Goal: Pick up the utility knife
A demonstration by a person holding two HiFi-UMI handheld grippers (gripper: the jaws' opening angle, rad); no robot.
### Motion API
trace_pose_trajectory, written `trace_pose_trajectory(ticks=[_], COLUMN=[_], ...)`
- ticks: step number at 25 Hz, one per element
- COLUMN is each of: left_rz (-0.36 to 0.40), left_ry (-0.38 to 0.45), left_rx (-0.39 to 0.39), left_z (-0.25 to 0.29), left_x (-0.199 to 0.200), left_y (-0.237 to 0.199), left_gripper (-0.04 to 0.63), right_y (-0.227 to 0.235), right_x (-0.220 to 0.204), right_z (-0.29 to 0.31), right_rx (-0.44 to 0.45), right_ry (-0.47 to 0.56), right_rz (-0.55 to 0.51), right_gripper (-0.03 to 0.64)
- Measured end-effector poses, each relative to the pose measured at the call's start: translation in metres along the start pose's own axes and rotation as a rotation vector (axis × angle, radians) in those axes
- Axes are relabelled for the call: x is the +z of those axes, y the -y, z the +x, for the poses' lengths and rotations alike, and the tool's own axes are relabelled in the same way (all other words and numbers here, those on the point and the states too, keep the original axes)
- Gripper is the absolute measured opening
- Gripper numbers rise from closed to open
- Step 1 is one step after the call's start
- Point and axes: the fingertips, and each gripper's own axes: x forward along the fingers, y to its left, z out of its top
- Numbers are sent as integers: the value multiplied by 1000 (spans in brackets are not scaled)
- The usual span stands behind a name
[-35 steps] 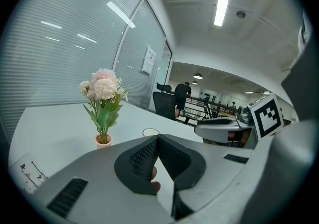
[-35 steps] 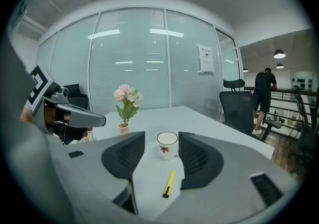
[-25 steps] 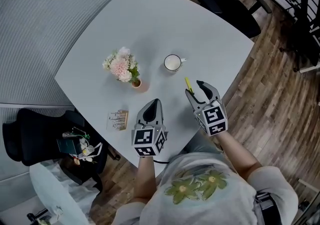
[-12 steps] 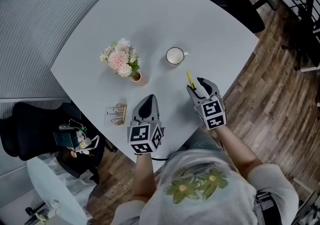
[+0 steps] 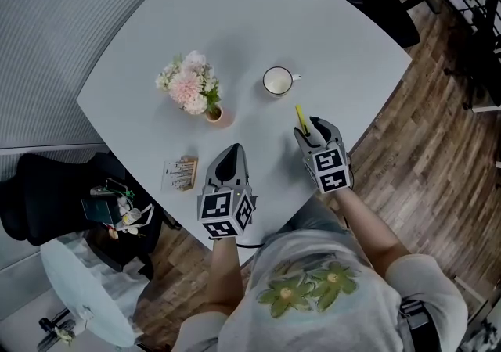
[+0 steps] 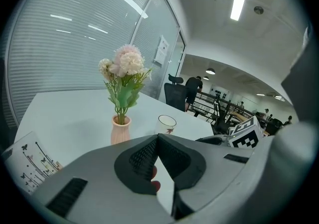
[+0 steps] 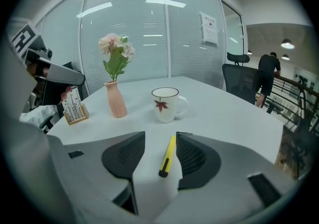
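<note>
The utility knife point(image 5: 300, 118) is slim and yellow with a black end, and it lies flat on the white table point(image 5: 235, 22) near the right edge. My right gripper point(image 5: 310, 131) is open, its jaws either side of the knife's near end. In the right gripper view the knife point(image 7: 168, 156) lies nearer the right jaw of that gripper point(image 7: 160, 141), with nothing pressing on it. My left gripper point(image 5: 229, 156) rests low over the table's front, shut with nothing in it; the left gripper view shows this gripper point(image 6: 157, 138) with its pads together.
A white mug point(image 5: 276, 80) with a red leaf stands just beyond the knife. A pink vase of flowers point(image 5: 190, 92) is at the middle left, and a small card holder point(image 5: 179, 174) near the front left. The table edge runs close to my right gripper. A black chair point(image 5: 47, 202) stands lower left.
My right gripper has moved forward, so its open jaws now flank the knife's near end. The left gripper has held still, and the knife has not moved.
</note>
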Motion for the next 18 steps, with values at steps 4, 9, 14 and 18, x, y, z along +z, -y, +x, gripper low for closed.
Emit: trace_pose_trajectory(ticks=[4, 9, 14, 18], left_rz=[-1, -4, -7, 4], left_ry=[-9, -18, -24, -31], left_rx=[-3, 7, 13, 12], left_z=[2, 1, 2, 3], left_x=[-3, -6, -8, -9], left_y=[0, -5, -8, -7], left_gripper=[0, 0, 0, 0], right_y=[3, 5, 7, 9], right_x=[-13, -27, -38, -46], right_z=[8, 15, 22, 26], right_rx=[-7, -11, -13, -16], right_ry=[-33, -66, -100, -121], right_rz=[13, 13, 9, 7], right_gripper=[199, 199, 199, 199])
